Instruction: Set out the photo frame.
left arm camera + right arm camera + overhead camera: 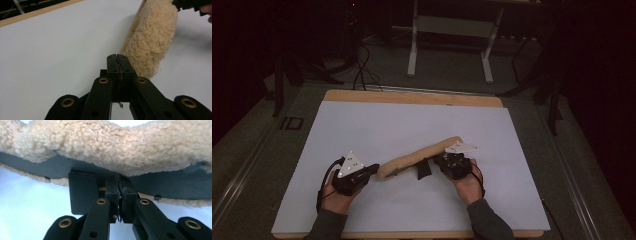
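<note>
We see a dim room: a white-topped desk (412, 125) with wooden edging, a white-framed stand (452, 40) behind, cables (364, 70) on grey floor (447, 75).

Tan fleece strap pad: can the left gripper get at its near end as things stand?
Probably yes. The left gripper, shut, sits just beside the near end of the tan fleece strap pad with bare white tabletop between; it must open first.

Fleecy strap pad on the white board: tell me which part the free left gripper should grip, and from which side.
Grip the near rounded end of the fleecy strap pad, coming from its left, where the left gripper already sits shut beside it. That end lies free on the white board, while the right gripper pinches the pad's edge further along. The pad is long and soft, so jaws should close across its thickness.
</note>
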